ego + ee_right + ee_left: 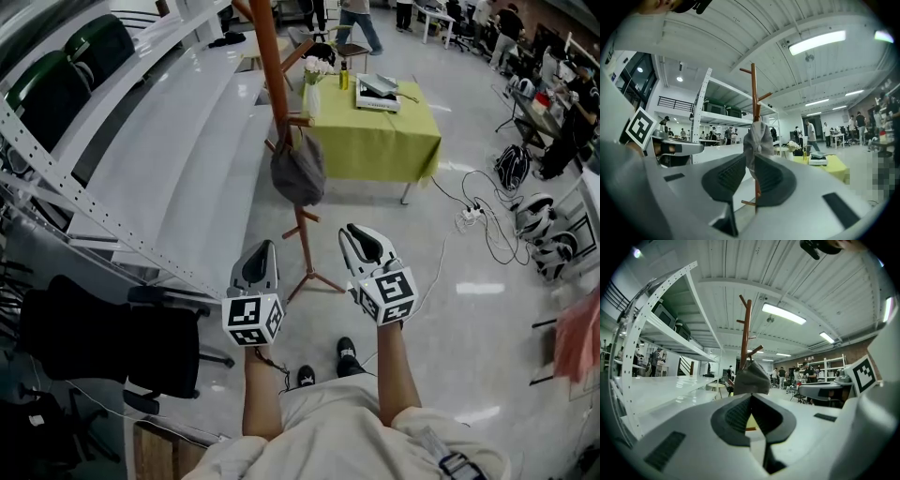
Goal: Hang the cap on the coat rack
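A grey cap (298, 171) hangs from a low peg of the brown wooden coat rack (270, 66), which stands on the floor ahead of me. My left gripper (265, 246) is held back from the rack with its jaws together and nothing in them. To its right, my right gripper (362, 234) has a narrow gap between its jaws and holds nothing. In the left gripper view the cap (752, 379) and the rack (746, 333) show well beyond the left gripper (749, 397). In the right gripper view the cap (757, 140) appears through the gap of the right gripper (749, 159), far off.
A table with a yellow-green cloth (375, 145) carrying books and a vase stands behind the rack. White shelving (178, 150) runs along the left. A black office chair (103, 342) sits at my left, and cables with a power strip (472, 214) lie at the right. People stand farther back.
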